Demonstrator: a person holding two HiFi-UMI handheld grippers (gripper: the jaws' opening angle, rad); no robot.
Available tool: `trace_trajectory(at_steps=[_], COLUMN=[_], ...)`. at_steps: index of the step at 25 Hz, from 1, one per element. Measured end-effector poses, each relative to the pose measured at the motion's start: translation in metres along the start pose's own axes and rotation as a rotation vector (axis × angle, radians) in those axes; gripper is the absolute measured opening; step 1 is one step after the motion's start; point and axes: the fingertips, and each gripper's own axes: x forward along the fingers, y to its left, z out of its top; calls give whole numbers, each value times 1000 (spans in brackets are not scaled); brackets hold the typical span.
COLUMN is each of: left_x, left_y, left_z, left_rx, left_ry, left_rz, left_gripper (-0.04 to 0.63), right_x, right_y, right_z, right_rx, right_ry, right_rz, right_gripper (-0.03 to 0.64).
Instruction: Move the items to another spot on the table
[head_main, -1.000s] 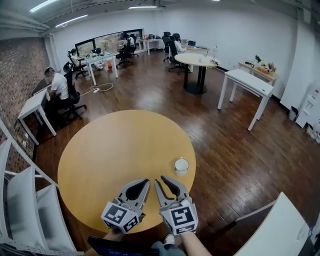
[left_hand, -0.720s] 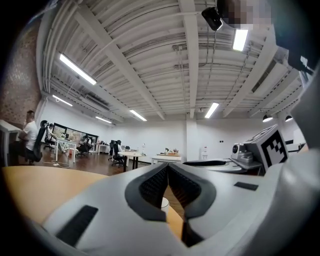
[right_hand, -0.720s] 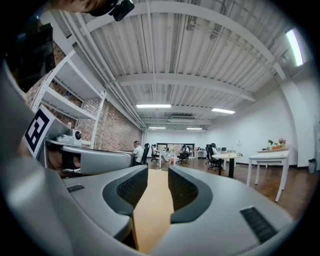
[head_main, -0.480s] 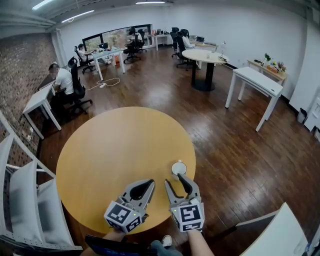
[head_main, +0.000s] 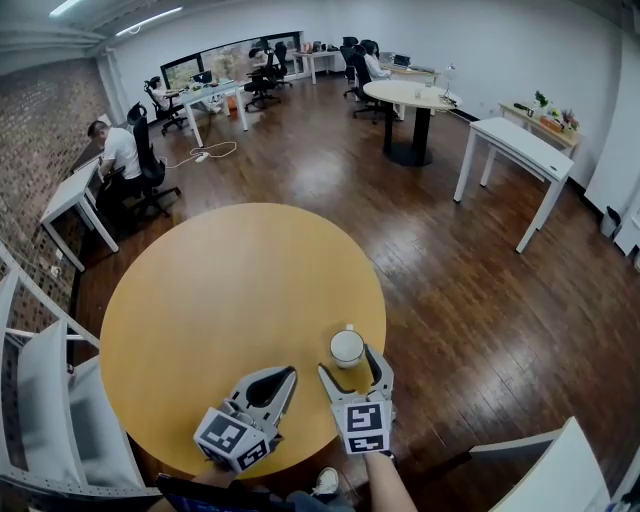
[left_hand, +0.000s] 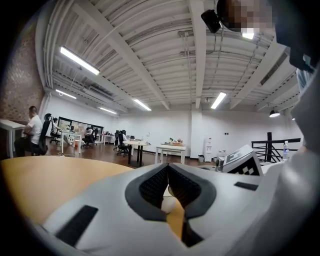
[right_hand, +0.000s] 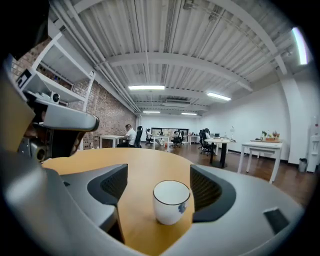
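Yellow round table (head_main: 200, 300) lies under both tools. At the left, the left gripper (head_main: 288, 374) hovers empty, its fingers pressed together. The right gripper (head_main: 349, 366) has come forward and its jaws have just been opening. They now stand wide, with the white cup (right_hand: 171, 201) upright between the fingers, touching neither. A grasp looks next, so the cup's move has not yet begun.
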Motion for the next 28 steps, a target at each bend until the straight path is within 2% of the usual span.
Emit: trace_trajectory(at_steps=[5,11,20,28], left_x=[16,32,34,29], left_y=[5,12,36,44], left_z=[-10,-20,-30,-41], left_rx=[-11,-11,-27,-39], left_ry=[18,41,70,89], left_rz=[-6,-15,35,61], left_gripper=[8,8,8,8], right_x=[26,54,86,91], right_y=[-14,-23,-20,-17], right_z=[-34,-75,-85,-86], right_rx=[46,81,82,70], right_ry=[53,118,102,71], right_rz=[-1,21,49,53], right_gripper=[428,428,426,411])
